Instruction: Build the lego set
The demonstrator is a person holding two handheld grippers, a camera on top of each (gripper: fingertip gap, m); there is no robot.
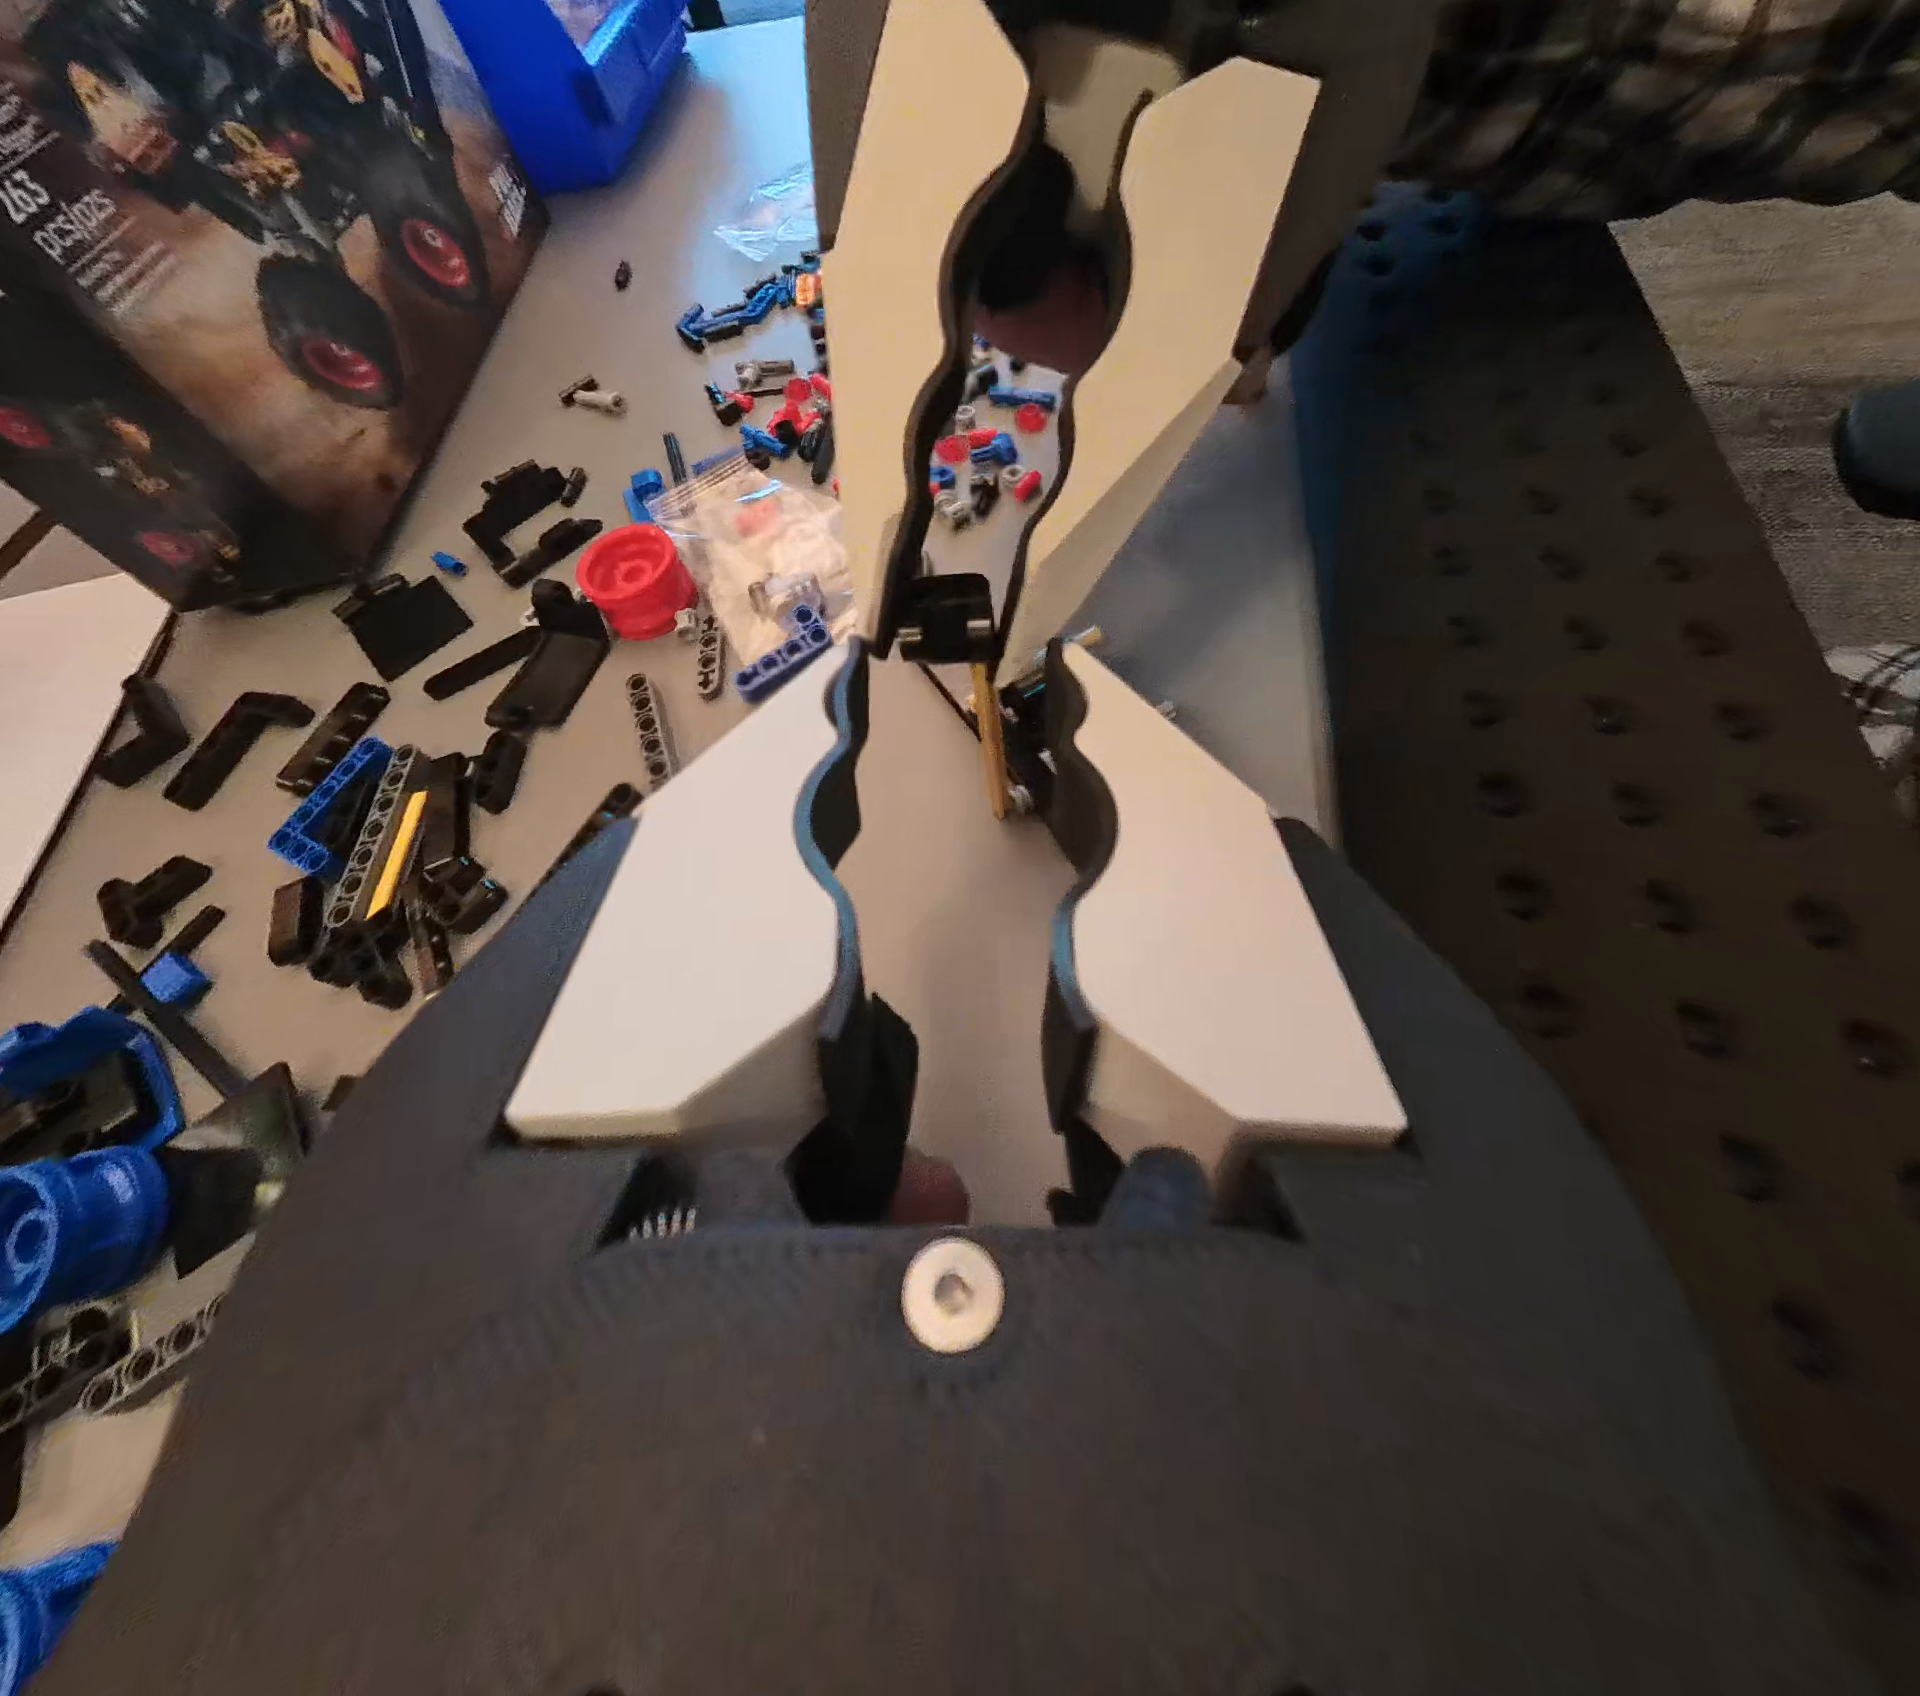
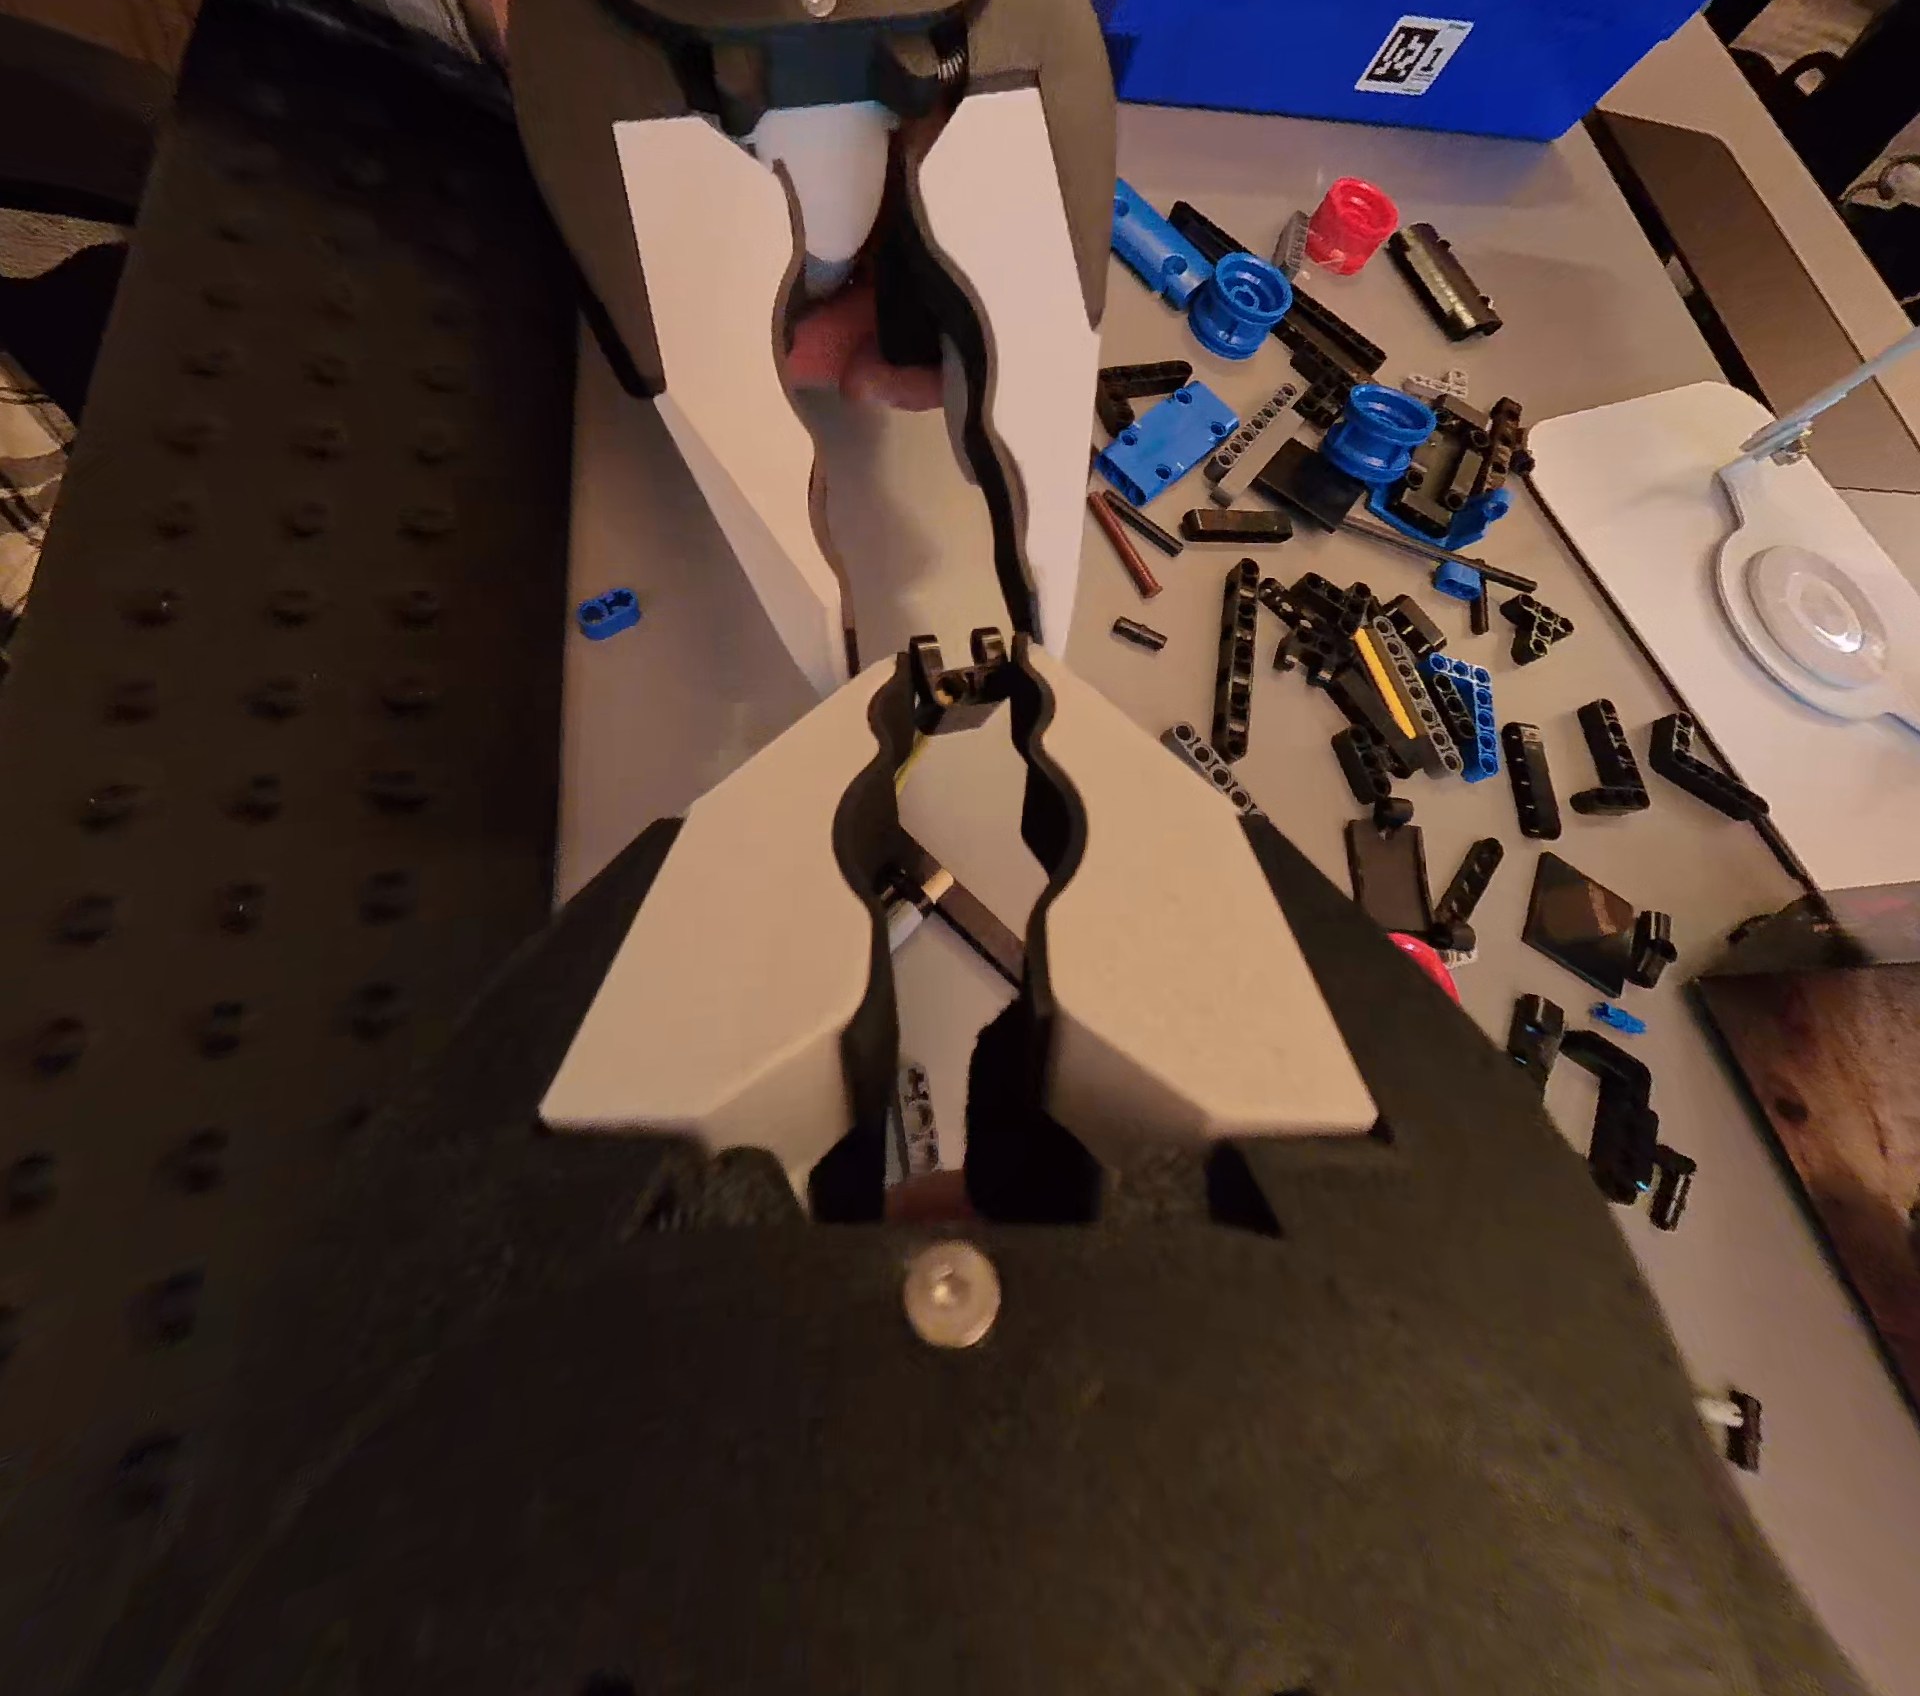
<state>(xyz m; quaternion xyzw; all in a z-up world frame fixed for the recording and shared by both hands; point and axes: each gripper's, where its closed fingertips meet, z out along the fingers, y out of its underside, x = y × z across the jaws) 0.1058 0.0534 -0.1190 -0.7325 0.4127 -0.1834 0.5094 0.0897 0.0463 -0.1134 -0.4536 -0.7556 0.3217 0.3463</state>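
Evidently the two grippers meet tip to tip over the grey table (image 1: 644, 119), near its right edge in the left wrist view; the right gripper (image 2: 961, 685) is clamped on a small black connector piece (image 2: 954, 682), and the left gripper (image 1: 951, 659) stands parted, its fingers just beside that piece without closing on it. Below hangs a thin yellow axle (image 1: 989, 737), seemingly joined to the black piece; its long axis runs nearly upright, tilted a little, lower end toward the table. The connector's two lugs point away from the right gripper toward the left one; whether the axle is fully seated I cannot tell.

As a judgement: the hold is only at the very tips, so a sideways push from the left gripper could twist the piece out; the axle might slip free and drop among the loose pieces (image 2: 1382, 690) on the far side, or roll off the table edge onto the dark perforated mat (image 1: 1621, 711).
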